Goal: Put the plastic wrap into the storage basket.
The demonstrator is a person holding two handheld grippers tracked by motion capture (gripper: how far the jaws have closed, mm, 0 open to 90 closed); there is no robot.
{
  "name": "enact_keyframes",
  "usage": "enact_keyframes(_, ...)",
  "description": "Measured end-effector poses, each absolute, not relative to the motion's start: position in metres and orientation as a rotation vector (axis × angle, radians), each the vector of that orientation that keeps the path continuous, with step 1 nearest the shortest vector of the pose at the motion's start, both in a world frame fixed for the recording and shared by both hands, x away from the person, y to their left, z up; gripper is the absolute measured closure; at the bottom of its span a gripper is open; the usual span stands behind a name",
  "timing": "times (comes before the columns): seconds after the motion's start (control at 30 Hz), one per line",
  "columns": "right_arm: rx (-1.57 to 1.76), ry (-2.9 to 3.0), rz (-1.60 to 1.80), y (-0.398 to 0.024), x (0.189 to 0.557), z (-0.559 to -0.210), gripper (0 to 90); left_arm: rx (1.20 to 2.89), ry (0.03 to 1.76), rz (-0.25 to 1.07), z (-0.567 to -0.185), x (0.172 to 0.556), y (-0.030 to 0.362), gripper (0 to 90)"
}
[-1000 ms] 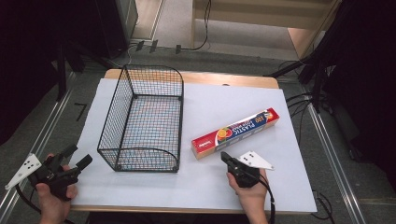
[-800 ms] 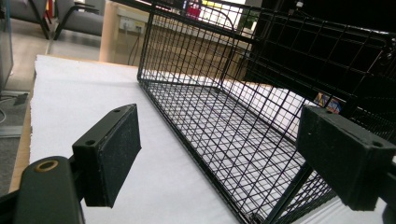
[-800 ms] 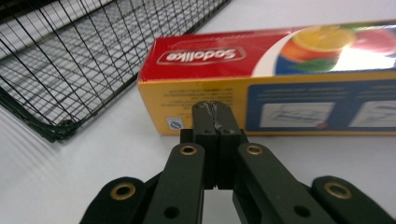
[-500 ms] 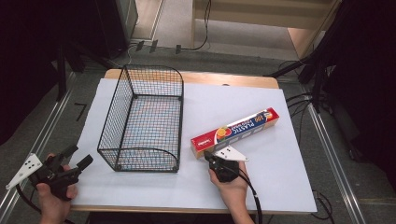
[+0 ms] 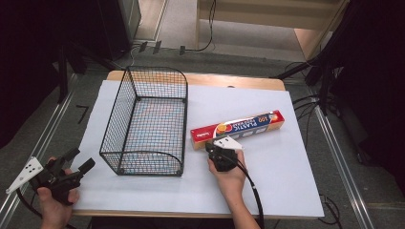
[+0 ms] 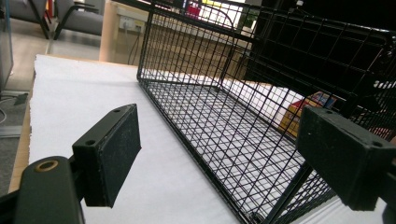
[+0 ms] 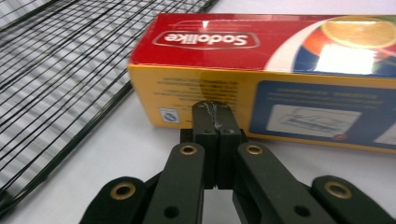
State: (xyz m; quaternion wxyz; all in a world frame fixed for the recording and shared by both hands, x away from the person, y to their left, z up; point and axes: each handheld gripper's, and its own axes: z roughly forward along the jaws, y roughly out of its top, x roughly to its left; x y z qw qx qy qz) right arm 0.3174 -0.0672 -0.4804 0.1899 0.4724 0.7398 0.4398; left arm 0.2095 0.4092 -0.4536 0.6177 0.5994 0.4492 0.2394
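The plastic wrap box (image 5: 237,128) lies flat, its long axis running up toward the right, while the right gripper (image 5: 216,145), jaws clenched empty, points at its side.

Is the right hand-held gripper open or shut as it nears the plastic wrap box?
Shut. The right hand-held gripper has its two black pads pressed flat together with nothing between them, close in front of the plastic wrap box.

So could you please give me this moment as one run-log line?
right gripper: shut, tips at wrap box side | left gripper: open, idle beside wire basket | box: flat on table, outside basket
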Motion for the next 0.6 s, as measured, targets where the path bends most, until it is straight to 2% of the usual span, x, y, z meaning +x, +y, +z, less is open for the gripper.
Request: enact_keyframes(0.6, 1.383, 2.02, 1.194, -0.062, 0.363, -0.478, 90.0, 1.38, 1.032, 0.552, -0.454, 0.209, 0.409, 14.1)
